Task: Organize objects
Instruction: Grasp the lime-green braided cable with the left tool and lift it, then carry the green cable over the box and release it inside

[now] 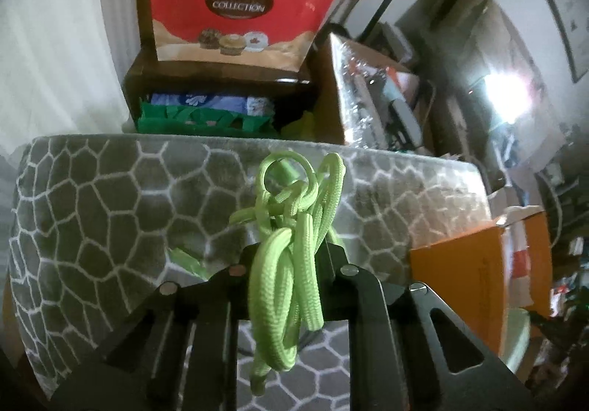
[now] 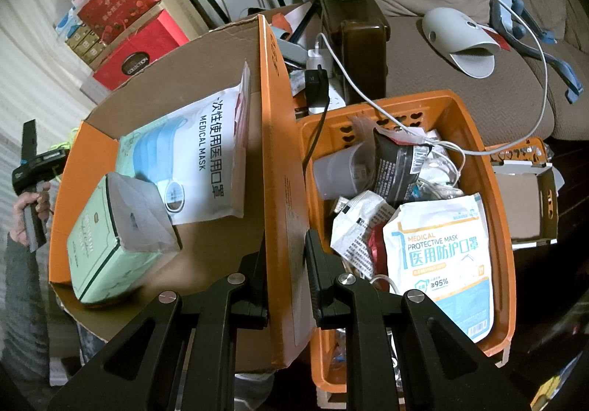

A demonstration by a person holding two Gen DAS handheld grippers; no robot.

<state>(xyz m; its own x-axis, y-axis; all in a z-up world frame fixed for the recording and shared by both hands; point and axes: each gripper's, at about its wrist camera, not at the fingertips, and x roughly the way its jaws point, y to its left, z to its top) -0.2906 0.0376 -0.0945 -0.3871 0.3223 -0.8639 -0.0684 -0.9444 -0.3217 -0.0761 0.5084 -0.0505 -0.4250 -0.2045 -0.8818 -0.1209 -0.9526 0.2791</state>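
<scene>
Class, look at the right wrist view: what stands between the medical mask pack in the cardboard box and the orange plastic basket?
The box's upright orange wall, which the right gripper clamps in its jaws; the right wrist view shows it.

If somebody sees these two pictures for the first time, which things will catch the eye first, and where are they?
First, the bright green cord, bundled in the shut left gripper above a grey patterned blanket. Next, the orange cardboard box; the right gripper clamps its wall, and a medical mask pack lies inside. Right of it stands a crowded orange plastic basket.
</scene>
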